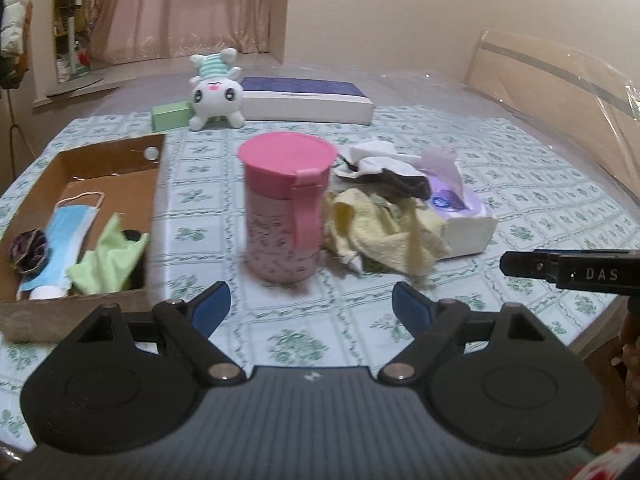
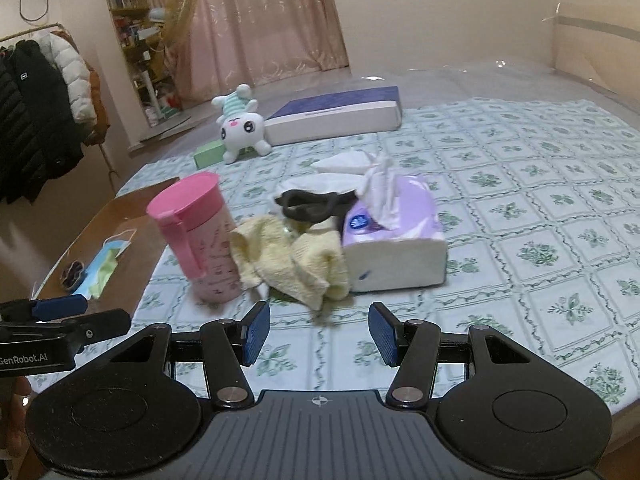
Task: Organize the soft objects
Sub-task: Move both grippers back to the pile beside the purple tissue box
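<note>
The left tool [image 1: 310,304] is hovering over the bench [image 1: 520,184] with its blue pads wide apart, holding nothing. The right tool [image 2: 319,332] is hovering too, its pads apart and holding nothing.

A pink cup [image 1: 286,210] with a pink lid is standing upright on the bench, and everything else is told from it. A crumpled yellow cloth [image 1: 380,236] is lying just to the right of the cup, touching it in the right wrist view. A dark sock [image 2: 312,204] and a white cloth [image 1: 370,156] are sitting behind the yellow cloth. A tissue pack [image 2: 394,252] with a purple top is lying farther right of the cup, right against the yellow cloth, and a white tissue is sticking up out of it.

A brown cardboard box [image 1: 154,200] is sitting to the left of the cup. Inside it a blue face mask [image 1: 66,236], a light green cloth [image 1: 108,260] and a dark scrunchie [image 1: 30,250] are lying close together.

Far behind the cup a white plush toy [image 1: 216,90] is lying upside down. A small green box [image 1: 172,116] is sitting just left of the toy, and a flat purple and white box [image 1: 308,100] is sitting just right of it
</note>
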Available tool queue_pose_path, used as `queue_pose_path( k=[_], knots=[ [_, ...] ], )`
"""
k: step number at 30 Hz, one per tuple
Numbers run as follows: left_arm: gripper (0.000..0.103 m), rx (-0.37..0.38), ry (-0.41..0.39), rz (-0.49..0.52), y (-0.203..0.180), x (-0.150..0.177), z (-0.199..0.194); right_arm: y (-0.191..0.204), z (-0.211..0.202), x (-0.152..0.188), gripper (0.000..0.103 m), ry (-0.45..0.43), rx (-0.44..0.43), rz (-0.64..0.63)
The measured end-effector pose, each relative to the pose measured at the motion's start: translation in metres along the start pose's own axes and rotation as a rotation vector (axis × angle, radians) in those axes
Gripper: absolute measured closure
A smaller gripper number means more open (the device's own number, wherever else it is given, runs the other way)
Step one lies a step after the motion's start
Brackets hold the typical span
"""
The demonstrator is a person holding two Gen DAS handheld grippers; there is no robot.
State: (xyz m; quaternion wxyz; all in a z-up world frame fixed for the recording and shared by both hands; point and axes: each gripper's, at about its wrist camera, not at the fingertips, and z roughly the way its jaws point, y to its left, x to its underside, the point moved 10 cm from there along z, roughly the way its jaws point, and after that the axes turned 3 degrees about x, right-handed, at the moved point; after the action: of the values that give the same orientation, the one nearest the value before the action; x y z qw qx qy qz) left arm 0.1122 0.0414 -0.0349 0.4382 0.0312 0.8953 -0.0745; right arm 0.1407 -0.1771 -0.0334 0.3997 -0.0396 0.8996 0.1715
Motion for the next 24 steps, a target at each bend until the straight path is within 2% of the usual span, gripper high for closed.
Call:
queue_pose_path(
  k=[13,24],
  knots=[
    [0.017,0.055,0.03,0.052,-0.037,-0.007,0.031,-0.032,0.007,-0.015,0.048,-0.018,0.022,-0.005],
    [0.017,0.111,0.036,0.142,-0.068,-0.025,0.057,-0.06,0.018,-0.047,0.048,-0.027,0.026,-0.045]
  ],
)
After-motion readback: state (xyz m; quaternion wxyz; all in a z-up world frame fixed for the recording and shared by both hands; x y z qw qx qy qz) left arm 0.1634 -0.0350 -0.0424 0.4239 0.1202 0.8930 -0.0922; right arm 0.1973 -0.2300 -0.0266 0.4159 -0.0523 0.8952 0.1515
